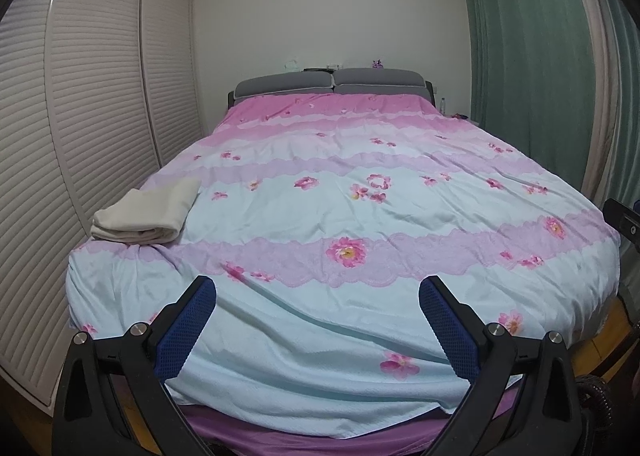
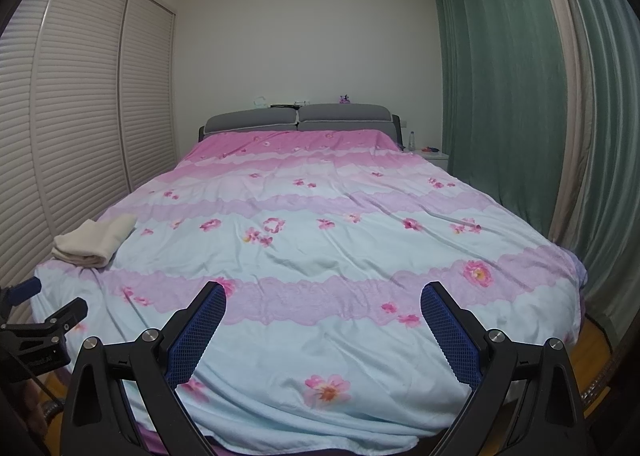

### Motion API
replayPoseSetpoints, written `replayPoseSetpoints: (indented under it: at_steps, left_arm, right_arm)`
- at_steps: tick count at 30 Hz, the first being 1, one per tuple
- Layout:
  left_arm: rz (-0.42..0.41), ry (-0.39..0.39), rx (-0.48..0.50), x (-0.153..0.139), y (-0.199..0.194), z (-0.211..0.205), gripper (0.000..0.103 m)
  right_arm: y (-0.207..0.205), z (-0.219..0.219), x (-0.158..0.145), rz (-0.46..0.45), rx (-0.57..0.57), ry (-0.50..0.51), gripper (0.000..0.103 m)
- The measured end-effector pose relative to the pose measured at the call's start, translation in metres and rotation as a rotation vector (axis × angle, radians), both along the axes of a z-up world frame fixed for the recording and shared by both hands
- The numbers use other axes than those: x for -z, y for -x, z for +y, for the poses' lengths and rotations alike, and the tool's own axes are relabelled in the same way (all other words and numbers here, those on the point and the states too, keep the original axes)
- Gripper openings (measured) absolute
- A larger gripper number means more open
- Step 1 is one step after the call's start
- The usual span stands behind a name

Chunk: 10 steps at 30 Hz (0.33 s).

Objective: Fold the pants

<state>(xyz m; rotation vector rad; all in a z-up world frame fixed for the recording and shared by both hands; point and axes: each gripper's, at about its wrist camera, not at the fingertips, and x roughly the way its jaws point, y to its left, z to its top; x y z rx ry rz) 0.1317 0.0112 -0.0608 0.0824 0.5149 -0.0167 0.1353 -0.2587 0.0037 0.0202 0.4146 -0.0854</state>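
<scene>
The cream-coloured folded cloth bundle [image 1: 146, 214], apparently the pants, lies at the left of the frame on the pale blue and pink floral bedspread [image 1: 360, 196]. The left gripper [image 1: 318, 304] and right gripper [image 2: 323, 306] both hover at the bottom with fingers spread wide, holding nothing. Folding looks finished or unstarted; any next move means reaching left to the bundle.

Both cameras sit at the foot of the bed [image 1: 320, 216], low over its near edge, facing along it toward the grey headboard [image 1: 332, 84] and the back wall. The left wrist view stands a little further left; the right wrist view sits to its right, with the left tool [image 2: 36, 308] at its left edge. Both share the whole flowered cover, the louvred wardrobe doors [image 2: 80, 116], the green curtain [image 2: 500, 96] and the folded cream pants [image 1: 144, 212] near the bed's left edge.
</scene>
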Motion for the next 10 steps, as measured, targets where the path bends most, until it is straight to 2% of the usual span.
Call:
replayPoseSetpoints:
  at_steps: [10]
  left_arm:
    - [-0.009,-0.002,-0.002,0.0001,0.0,0.0018,0.103]
  right_arm:
    - [0.0015,0.0017,-0.0001,0.002,0.0,-0.001,0.098]
